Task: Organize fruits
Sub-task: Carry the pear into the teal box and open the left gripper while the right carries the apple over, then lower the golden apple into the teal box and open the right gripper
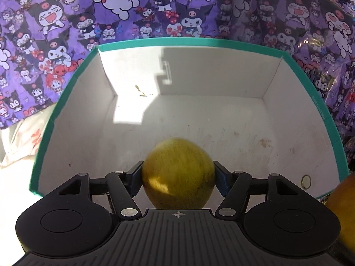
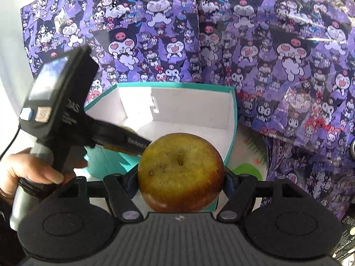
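My left gripper (image 1: pixel 178 174) is shut on a yellow-green apple (image 1: pixel 177 173) and holds it over the inside of an open box (image 1: pixel 221 115) with white walls and a teal rim. The box floor below it is bare. My right gripper (image 2: pixel 180 177) is shut on a second yellow-green apple (image 2: pixel 180 175) with a reddish underside, held in front of the same box (image 2: pixel 182 108), near its front right corner. The left gripper's body (image 2: pixel 60 104) reaches in from the left over the box, held by a hand (image 2: pixel 33 173). That second apple's edge (image 1: pixel 344 201) shows at the lower right of the left wrist view.
A purple cartoon-print sheet (image 1: pixel 155 11) covers the surface and rises behind the box (image 2: pixel 266 44). A white cloth with orange marks (image 1: pixel 24 137) lies left of the box. A black printed packet (image 2: pixel 348 239) sits at the far right edge.
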`<action>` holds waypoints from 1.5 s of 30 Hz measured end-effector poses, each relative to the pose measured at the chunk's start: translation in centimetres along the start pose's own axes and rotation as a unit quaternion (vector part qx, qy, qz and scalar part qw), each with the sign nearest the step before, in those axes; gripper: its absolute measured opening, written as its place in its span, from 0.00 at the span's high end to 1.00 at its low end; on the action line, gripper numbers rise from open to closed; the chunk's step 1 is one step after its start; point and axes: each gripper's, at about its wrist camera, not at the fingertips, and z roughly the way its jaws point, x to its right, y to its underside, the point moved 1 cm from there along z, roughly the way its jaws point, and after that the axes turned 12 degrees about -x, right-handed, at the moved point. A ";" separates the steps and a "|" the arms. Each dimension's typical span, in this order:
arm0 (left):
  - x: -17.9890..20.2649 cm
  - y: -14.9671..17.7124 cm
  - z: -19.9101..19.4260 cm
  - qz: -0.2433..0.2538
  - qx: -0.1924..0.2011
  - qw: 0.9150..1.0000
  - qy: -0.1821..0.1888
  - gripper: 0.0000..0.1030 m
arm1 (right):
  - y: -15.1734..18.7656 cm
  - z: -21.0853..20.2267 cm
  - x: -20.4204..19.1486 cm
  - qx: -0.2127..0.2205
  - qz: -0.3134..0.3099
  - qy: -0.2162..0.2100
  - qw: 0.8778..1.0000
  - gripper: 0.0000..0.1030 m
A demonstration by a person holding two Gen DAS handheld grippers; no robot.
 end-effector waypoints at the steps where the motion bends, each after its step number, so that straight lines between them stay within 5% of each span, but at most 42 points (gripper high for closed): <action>1: 0.1 0.1 -0.2 0.005 0.008 1.000 -0.001 0.32 | -0.1 0.0 0.0 0.002 0.001 0.001 1.000 0.31; 6: 0.4 0.4 -2.1 0.016 0.050 0.999 -0.009 0.13 | -0.7 0.0 0.2 0.009 0.006 0.002 1.000 0.31; 24: -2.0 8.9 -10.4 -0.070 0.130 0.987 -0.058 0.07 | -3.3 3.3 -0.1 0.029 0.008 0.043 0.999 0.31; 45: -0.2 12.1 -9.9 -0.046 0.072 0.995 -0.055 0.07 | -3.6 6.2 -1.1 -0.012 -0.025 0.097 0.995 0.31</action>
